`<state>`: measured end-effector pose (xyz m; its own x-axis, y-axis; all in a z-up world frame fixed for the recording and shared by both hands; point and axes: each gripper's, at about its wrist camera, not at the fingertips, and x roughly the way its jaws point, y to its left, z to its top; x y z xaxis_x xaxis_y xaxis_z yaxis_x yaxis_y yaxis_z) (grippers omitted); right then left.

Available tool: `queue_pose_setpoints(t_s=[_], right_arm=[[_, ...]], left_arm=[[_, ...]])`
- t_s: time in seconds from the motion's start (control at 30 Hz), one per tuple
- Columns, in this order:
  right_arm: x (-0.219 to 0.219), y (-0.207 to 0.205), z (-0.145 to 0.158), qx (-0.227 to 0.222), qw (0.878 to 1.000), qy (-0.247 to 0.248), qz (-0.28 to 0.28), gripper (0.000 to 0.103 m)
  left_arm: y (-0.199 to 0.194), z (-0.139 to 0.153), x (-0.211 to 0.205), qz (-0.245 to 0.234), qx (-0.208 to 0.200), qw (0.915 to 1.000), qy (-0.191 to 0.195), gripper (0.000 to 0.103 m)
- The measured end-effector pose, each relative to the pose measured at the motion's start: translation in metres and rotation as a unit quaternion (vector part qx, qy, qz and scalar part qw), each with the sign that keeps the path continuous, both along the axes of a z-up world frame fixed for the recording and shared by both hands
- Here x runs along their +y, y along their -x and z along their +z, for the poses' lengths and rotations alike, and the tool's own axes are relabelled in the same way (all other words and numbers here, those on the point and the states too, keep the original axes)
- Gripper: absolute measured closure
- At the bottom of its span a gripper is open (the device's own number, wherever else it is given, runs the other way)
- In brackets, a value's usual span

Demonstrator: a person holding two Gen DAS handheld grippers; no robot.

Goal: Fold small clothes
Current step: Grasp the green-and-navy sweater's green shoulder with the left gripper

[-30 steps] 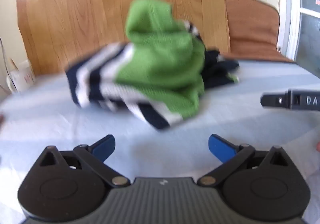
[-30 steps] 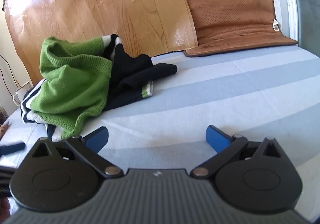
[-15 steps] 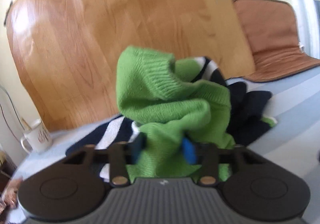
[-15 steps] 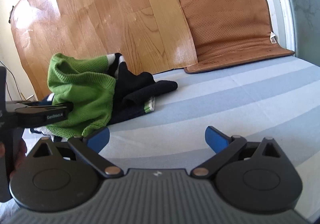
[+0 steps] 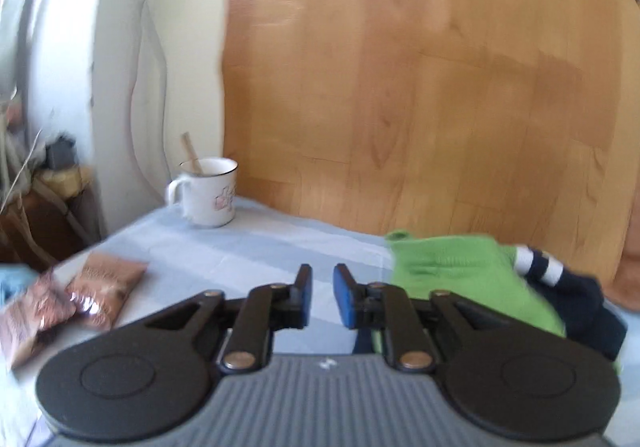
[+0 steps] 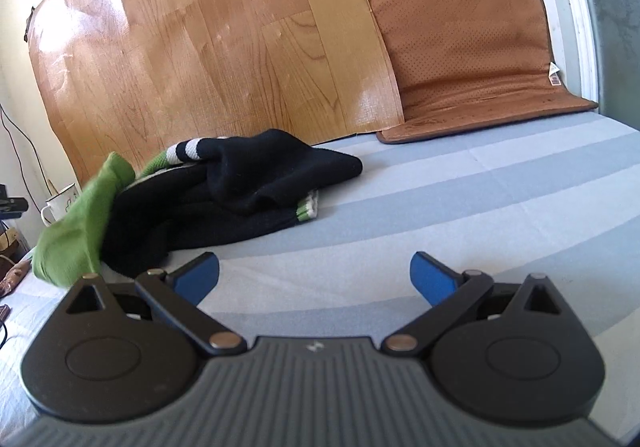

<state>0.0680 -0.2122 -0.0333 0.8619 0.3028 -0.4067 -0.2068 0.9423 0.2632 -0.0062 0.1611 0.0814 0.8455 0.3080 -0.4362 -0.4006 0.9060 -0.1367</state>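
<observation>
A small knit garment point(image 6: 240, 199), green, navy and white-striped, lies crumpled on the blue striped sheet point(image 6: 480, 207). In the left wrist view its green part point(image 5: 452, 271) sits to the right of my left gripper point(image 5: 322, 279) and runs under the right finger. The left jaws stand a narrow gap apart and are opening. Only sheet shows between the pads. My right gripper point(image 6: 316, 271) hovers wide open in front of the garment, with nothing between its fingers. The green end point(image 6: 80, 231) looks blurred.
A white mug point(image 5: 210, 193) with a stick in it stands at the back left by the leaning wooden board point(image 5: 420, 87). Shiny brown packets point(image 5: 104, 287) lie near the left edge. A brown cushion point(image 6: 468, 59) leans against the wall at the back right.
The left gripper closed on the green knit, then swung left and rolled; now no cloth is between its jaws. The garment lies lower and more spread out. The right gripper barely moved.
</observation>
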Motion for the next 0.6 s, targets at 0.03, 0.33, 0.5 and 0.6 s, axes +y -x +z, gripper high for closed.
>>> queue_pose_setpoints(t_s=[0.03, 0.33, 0.5, 0.6], right_arm=[[0.0, -0.001, 0.0, 0.002, 1.0, 0.0, 0.0, 0.0], [0.001, 0.0, 0.0, 0.004, 1.0, -0.002, 0.004, 0.0], [-0.002, -0.001, 0.002, 0.007, 1.0, -0.008, 0.013, 0.0], [-0.008, -0.008, 0.011, -0.005, 0.999, -0.029, 0.041, 0.01]], left_arm=[[0.007, 0.0, -0.001, -0.011, -0.007, 0.9998, 0.017, 0.067], [-0.001, -0.01, -0.132, -0.163, 0.002, 0.9775, -0.134, 0.011], [-0.039, -0.051, -0.159, -0.141, 0.083, 0.9719, -0.169, 0.073], [-0.016, -0.044, -0.127, -0.15, 0.056, 0.9813, -0.107, 0.09]])
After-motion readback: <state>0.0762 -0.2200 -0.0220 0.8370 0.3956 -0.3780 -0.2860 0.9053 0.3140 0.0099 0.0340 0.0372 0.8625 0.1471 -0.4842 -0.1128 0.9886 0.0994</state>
